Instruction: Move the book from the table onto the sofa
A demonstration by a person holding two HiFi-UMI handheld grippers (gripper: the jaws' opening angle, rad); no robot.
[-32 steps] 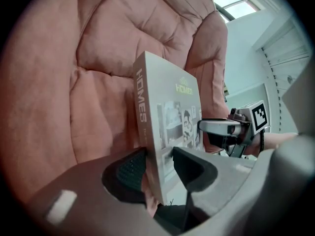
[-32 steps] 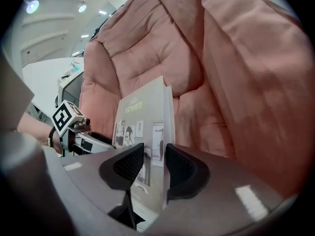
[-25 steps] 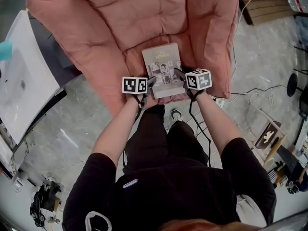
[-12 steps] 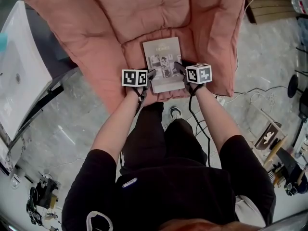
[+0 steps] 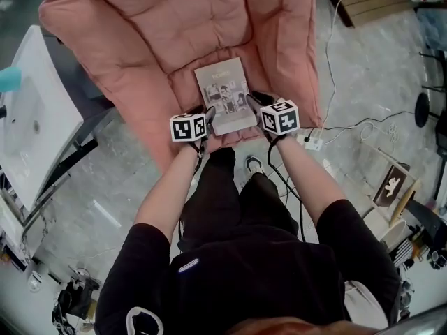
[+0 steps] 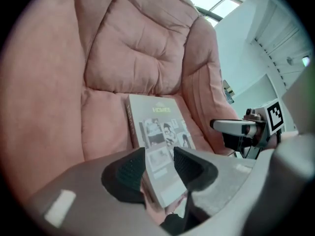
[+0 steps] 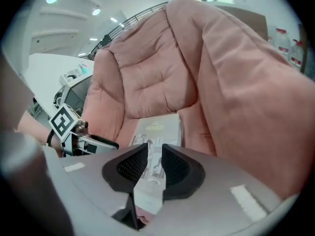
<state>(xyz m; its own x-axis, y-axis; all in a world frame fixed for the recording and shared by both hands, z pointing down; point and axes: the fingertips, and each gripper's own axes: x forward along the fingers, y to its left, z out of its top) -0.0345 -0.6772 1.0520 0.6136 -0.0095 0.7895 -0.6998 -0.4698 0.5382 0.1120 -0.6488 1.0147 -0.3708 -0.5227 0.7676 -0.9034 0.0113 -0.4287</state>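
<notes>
The pink sofa (image 5: pixel 154 40) fills the top of the head view, and a white surface (image 5: pixel 31 117) stands beside it at the left. The book (image 5: pixel 223 102) sits cover up in the seat, its far end on the cushion and pointing at the backrest, its near edge at the seat's front. The left gripper (image 6: pixel 159 162) and the right gripper (image 7: pixel 154 162) hold its two near corners. The left fingers (image 6: pixel 194 167) clamp the near left corner, one on each face. The right fingers (image 7: pixel 132 165) have just been closing, with the near right corner pinched between them.
</notes>
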